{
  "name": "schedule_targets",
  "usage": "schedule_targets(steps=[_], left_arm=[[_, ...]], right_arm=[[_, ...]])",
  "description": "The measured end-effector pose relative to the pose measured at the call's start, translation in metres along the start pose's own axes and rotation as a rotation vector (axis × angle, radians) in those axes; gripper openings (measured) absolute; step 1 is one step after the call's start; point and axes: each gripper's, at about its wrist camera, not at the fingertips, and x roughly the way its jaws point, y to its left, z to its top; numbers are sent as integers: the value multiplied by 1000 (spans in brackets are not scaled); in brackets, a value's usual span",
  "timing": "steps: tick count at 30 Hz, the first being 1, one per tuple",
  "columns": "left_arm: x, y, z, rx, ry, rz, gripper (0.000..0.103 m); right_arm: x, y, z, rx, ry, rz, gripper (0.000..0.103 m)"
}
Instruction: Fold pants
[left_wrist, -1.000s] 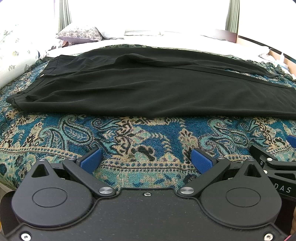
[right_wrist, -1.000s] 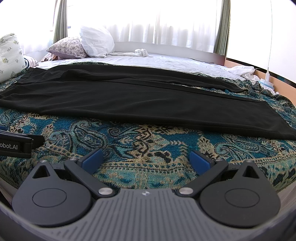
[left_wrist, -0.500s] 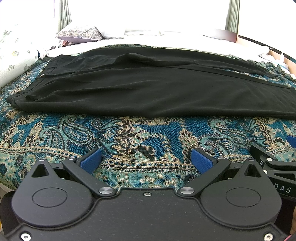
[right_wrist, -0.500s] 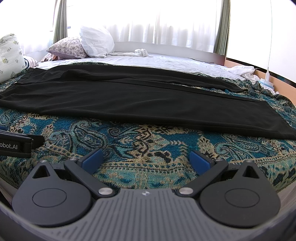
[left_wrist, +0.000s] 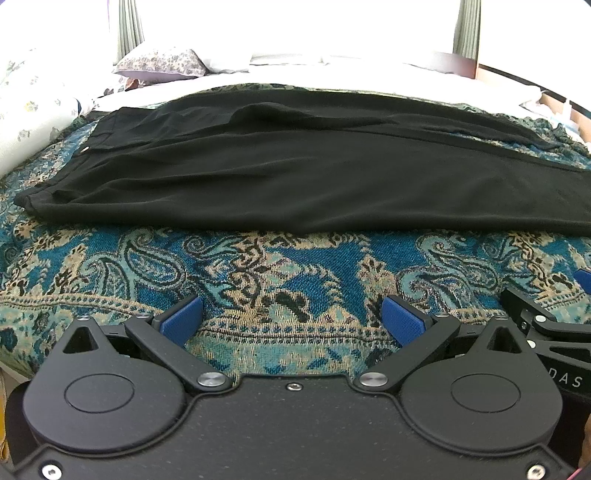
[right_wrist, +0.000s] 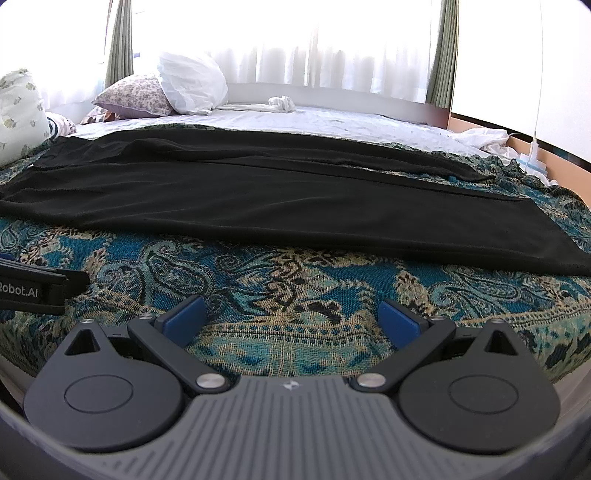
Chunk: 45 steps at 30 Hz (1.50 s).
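Note:
Black pants lie flat across a blue paisley bedspread, waistband at the left, legs running right. In the right wrist view the pants show their leg hems at the right. My left gripper is open and empty, low over the bedspread near the bed's front edge, short of the pants. My right gripper is open and empty, also short of the pants. Each gripper shows at the edge of the other's view.
Pillows and a white sheet lie behind the pants by a bright curtained window. A floral cushion sits at the far left. The wooden bed frame runs along the right.

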Motion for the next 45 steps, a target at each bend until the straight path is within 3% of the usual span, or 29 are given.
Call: schedule_targets(steps=[7, 10, 14, 16, 18, 20, 24, 28, 34, 36, 38, 44, 45], left_arm=[[1, -1, 0, -7, -6, 2, 103], [-1, -2, 6, -10, 19, 9, 103], [-3, 2, 24, -22, 47, -25, 102], [-7, 10, 38, -36, 29, -54, 102], [-10, 22, 57, -60, 12, -88, 102], [-11, 39, 83, -86, -7, -115, 102], [-4, 76, 144, -138, -38, -100, 103], [23, 118, 211, -244, -53, -85, 103], [85, 161, 289, -325, -48, 35, 103], [112, 165, 306, -348, -62, 74, 103], [143, 174, 321, -374, -71, 94, 103], [234, 204, 342, -482, -8, 172, 103], [247, 207, 343, -497, 7, 185, 103]], right_arm=[[3, -2, 4, 18, 16, -5, 103], [6, -6, 16, 34, 71, 11, 103], [10, -26, 48, 76, 175, 142, 103], [7, -38, 62, 125, 163, 212, 103], [7, -47, 78, 145, 134, 230, 103], [10, -56, 95, 148, 97, 209, 103], [28, -80, 136, 169, 55, 105, 103], [56, -125, 176, 284, 16, 8, 103], [125, -193, 233, 500, 40, -106, 103], [153, -210, 247, 556, 57, -150, 98], [180, -223, 254, 591, 74, -213, 85], [272, -253, 270, 682, 167, -279, 55], [287, -257, 272, 689, 178, -290, 53]])
